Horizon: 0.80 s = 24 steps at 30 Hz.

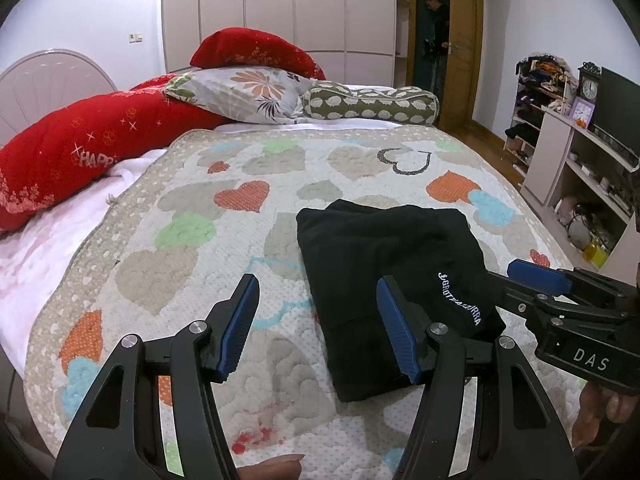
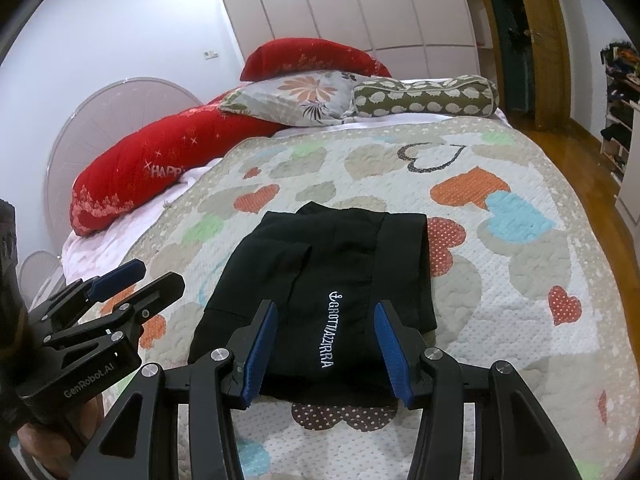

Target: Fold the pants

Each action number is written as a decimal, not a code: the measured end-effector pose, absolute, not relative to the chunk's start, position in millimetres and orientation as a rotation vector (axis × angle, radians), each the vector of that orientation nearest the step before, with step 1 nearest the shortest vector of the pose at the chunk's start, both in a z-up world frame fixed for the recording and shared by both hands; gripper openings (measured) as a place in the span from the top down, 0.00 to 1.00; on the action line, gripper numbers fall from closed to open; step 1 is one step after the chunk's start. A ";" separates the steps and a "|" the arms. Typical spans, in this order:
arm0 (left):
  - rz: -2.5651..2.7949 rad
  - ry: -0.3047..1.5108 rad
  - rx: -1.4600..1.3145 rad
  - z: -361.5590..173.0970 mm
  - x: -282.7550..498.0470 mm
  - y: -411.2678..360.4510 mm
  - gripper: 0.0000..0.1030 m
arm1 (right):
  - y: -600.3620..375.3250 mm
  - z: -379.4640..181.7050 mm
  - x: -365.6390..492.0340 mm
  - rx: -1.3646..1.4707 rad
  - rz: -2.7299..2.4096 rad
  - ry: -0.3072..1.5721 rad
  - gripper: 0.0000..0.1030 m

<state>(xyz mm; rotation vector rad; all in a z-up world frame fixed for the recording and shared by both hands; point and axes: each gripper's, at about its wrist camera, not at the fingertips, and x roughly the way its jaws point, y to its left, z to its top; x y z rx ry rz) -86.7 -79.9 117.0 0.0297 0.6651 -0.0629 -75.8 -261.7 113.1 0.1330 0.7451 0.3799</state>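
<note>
Black knit fabric, the pair of pants [image 1: 394, 280], lies folded into a compact rectangle on the quilted heart-patterned bedspread [image 1: 200, 240], white embroidered lettering [image 1: 460, 300] running along its near right part. In the left wrist view the left gripper [image 1: 318, 328] hangs above the quilt with its blue-padded jaws spread and nothing between them; its right finger overlaps the bundle's near left edge in the picture, though whether it touches the cloth is hard to tell from this angle. The right gripper [image 1: 532, 272] reaches in from the right edge, low beside the bundle's right side. Red bolster pillows [image 1: 96, 148] and a floral pillow [image 1: 244, 94] are well apart at the head of the bed.

In the right wrist view the right gripper [image 2: 326, 344] points down over the near end of the folded pants [image 2: 320, 280], jaws spread to either side of the lettering [image 2: 329, 330] and pinching nothing. The left gripper [image 2: 132, 280] shows at the left, just beside the bundle's left edge, jaws apart.

The fold looks essentially finished, so the step in hand is probably squaring and pressing. To do it well, keep both tools open and low, smooth the top layer outward from the middle, and nudge the slightly offset far edges [image 2: 360, 216] flush without dragging the bundle across the quilt. Lift straight away so a pad does not catch a layer and pull it open.
</note>
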 end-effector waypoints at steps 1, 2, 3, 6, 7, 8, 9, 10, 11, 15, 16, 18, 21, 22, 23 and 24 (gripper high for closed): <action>-0.064 0.666 0.028 116.8 -86.5 -80.0 0.40 | -261.5 112.6 -76.1 0.133 0.379 0.745 0.52; -0.063 0.665 0.028 116.8 -86.7 -79.9 0.40 | -261.4 111.8 -75.9 0.134 0.379 0.748 0.52; -0.059 0.663 0.028 116.8 -86.7 -80.0 0.40 | -261.5 111.0 -75.6 0.136 0.380 0.751 0.52; -0.058 0.664 0.027 115.3 -87.3 -80.8 0.40 | -261.6 108.8 -74.8 0.137 0.378 0.759 0.52; -0.058 0.665 0.026 115.2 -87.4 -80.3 0.40 | -261.8 108.5 -74.7 0.139 0.377 0.760 0.52; -0.058 0.666 0.026 114.5 -87.6 -80.8 0.40 | -262.3 108.4 -74.8 0.141 0.378 0.759 0.52; -0.057 0.667 0.027 114.4 -87.2 -80.0 0.40 | -262.3 108.6 -74.9 0.142 0.379 0.758 0.52; -0.057 0.668 0.028 113.8 -87.4 -80.8 0.40 | -262.1 108.4 -74.8 0.140 0.380 0.758 0.52; -0.059 0.668 0.026 113.9 -87.5 -80.3 0.40 | -262.1 108.2 -74.8 0.138 0.379 0.759 0.52; -0.058 0.670 0.024 112.5 -88.1 -80.0 0.40 | -261.8 107.7 -74.8 0.137 0.379 0.762 0.52; -0.059 0.670 0.025 112.4 -88.2 -80.1 0.40 | -261.7 107.3 -74.4 0.138 0.380 0.765 0.52; -0.059 0.670 0.026 112.3 -88.3 -80.1 0.40 | -261.2 106.7 -74.4 0.138 0.381 0.768 0.52; -0.060 0.670 0.025 112.1 -87.9 -79.5 0.40 | -259.3 106.9 -73.9 0.138 0.382 0.771 0.52; -0.060 0.670 0.025 111.3 -88.4 -79.5 0.40 | -259.0 106.8 -73.7 0.136 0.382 0.772 0.52; -0.058 0.671 0.025 110.7 -89.1 -79.7 0.40 | -258.8 106.7 -73.6 0.135 0.382 0.772 0.52; -0.058 0.672 0.024 110.6 -89.0 -79.7 0.40 | -258.7 106.6 -73.5 0.136 0.382 0.773 0.52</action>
